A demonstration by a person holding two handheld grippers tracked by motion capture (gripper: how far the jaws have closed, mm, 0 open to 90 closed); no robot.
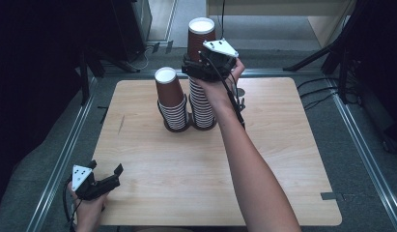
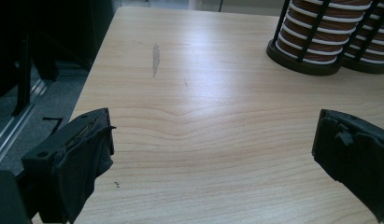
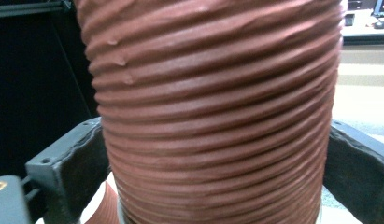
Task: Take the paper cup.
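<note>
At the far middle of the table (image 1: 138, 154), the right gripper (image 1: 209, 65) is up at the top of the taller cup stack (image 1: 202, 104), jaws closed against the sides of the top cup (image 1: 201, 36). In the right gripper view that ribbed brown wall (image 3: 217, 107) sits squarely between both pads, touching each.

Likely step: pulling the top cup off the stack. My read on doing it well:
- lift straight up along the stack axis; any tilt probably drags the next cup along
- keep squeeze light, since paper walls dent easily and a few ribs already look slightly crimped
- watch the cup below; if it rises too, stop and reseat

Cup details: brown ribbed paper, white rim, mouth up, white inside. It stands proud of the nested cups below, whose white rims show as bands inside a black wire holder (image 1: 204, 124). A shorter stack (image 1: 171, 104) sits just beside it on the left, in its own holder (image 2: 302, 60).

The left gripper (image 1: 105, 178) hangs at the near-left table edge, jaws spread wide, nothing between them but bare wood.
</note>
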